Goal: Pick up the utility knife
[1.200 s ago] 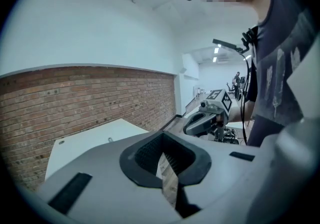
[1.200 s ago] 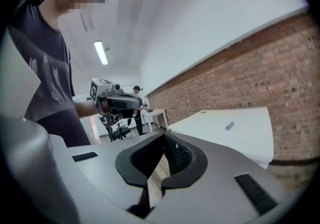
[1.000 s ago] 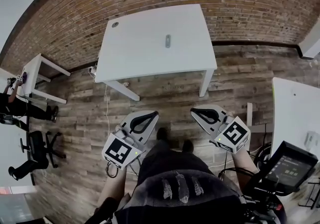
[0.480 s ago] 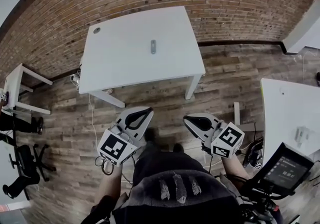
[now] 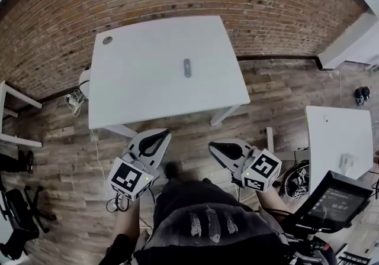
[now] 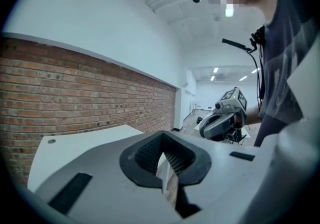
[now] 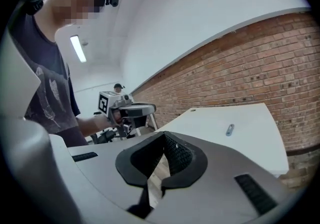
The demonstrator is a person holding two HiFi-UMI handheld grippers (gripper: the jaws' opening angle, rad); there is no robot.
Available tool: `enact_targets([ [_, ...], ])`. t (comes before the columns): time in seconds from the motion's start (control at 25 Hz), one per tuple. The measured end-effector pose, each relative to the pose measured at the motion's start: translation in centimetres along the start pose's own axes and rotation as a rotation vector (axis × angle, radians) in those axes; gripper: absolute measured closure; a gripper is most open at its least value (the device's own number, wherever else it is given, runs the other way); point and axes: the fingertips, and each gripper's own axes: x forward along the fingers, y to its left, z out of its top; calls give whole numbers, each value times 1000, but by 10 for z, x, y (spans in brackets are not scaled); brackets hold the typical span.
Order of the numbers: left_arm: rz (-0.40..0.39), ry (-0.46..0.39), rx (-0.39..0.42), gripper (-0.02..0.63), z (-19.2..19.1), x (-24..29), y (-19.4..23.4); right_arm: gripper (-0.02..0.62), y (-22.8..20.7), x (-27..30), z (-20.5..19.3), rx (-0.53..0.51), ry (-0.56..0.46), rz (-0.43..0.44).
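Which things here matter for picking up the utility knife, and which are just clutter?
Job: small grey utility knife; white rectangular table under it; left gripper, right gripper, both shut, empty.
Lying about: second white table at right; dark screen; white cables on wooden floor.

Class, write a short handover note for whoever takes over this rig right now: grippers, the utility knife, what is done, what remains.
Left gripper: shut, empty, over the floor, short of the table.
Right gripper: shut, empty, beside it, also short of the table.
Utility knife: lying near the middle of the white tabletop, untouched.
Done: nothing yet.
Left: likely step closer, open one gripper, close its fingers on the knife, lift it.
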Motion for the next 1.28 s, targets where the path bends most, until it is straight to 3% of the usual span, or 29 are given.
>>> enact_targets([
  [0.32,-129,-71,19,614,23,11,47,598,2,57,21,-66,80,-61],
  [0.6,-138,-72,-16,614,15,20,79,598,-20,84,22,-59,144,-91],
  [0.88,-80,-4,-18,614,19,57,100,598,-71,99,24,-23,167,-24],
  [1.04,-12,64,1,614,20,74,112,598,-111,106,14,62,186,23],
  [1.28,100,120,13,614,35,108,132,598,-169,119,0,82,276,100],
])
